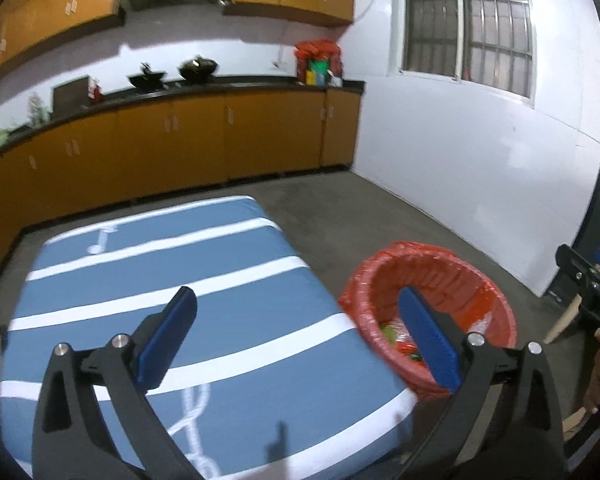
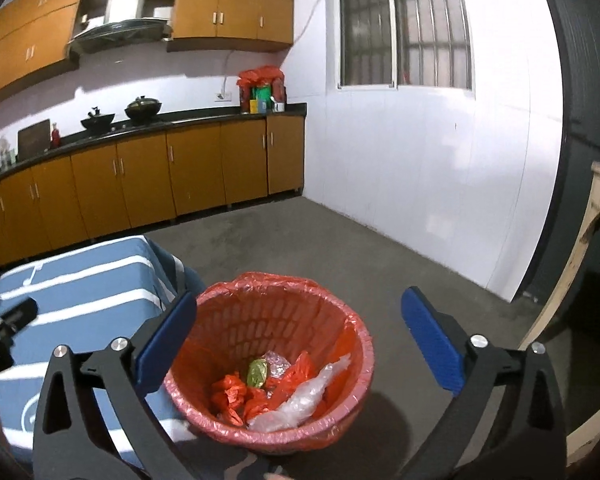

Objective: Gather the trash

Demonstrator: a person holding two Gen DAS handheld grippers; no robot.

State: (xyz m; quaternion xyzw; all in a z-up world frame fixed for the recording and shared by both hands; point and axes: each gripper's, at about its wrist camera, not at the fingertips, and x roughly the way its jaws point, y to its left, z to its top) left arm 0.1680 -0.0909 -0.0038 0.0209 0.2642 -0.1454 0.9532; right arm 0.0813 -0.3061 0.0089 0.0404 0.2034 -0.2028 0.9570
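left gripper (image 1: pixel 300 336): spread wide, empty, over striped worktop (image 1: pixel 220 280) | right gripper (image 2: pixel 300 336): spread wide, empty, above red bin (image 2: pixel 352 364) holding wrappers (image 2: pixel 256 374)

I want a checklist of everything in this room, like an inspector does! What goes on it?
Surface: blue table cover with white stripes, nothing lying on the part in view.
Job's things: red trash basket lined with a red bag, standing on the floor beside the table; inside are red plastic scraps, a clear plastic bag and a green wrapper.
Clutter: nothing seen on the grey floor.
Grippers: left gripper open, empty; right gripper open, empty, above the basket.
Cables: a thin wire on the wall above the counter.
Surroundings: wooden cabinets, two black woks, barred window.
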